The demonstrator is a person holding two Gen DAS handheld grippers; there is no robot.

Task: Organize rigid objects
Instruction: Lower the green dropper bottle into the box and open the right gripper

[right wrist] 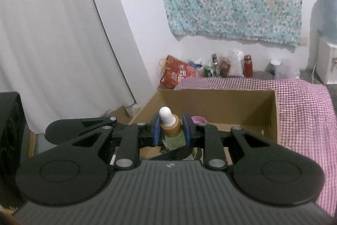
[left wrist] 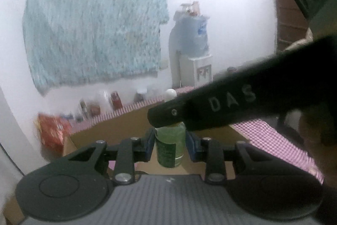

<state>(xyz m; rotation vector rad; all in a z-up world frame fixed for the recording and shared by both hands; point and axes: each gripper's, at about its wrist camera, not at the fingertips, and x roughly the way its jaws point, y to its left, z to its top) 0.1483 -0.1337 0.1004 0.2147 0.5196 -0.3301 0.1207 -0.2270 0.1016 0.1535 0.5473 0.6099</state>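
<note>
I see my left tool (left wrist: 170, 141) set narrow, its blue pads on either side of the green glass dropper bottle (left wrist: 170, 148); the left pad touches it, the right shows a sliver of gap. My right tool (right wrist: 170, 130) is also narrow, its pads flanking the bottle's tan collar (right wrist: 171, 129) below the white rubber bulb (right wrist: 165, 115); I cannot tell if they press it. The bottle stands upright, long axis vertical, bulb up, over the open brown cardboard box (right wrist: 219, 102) on the pink checked worktop (right wrist: 303, 111).
</note>
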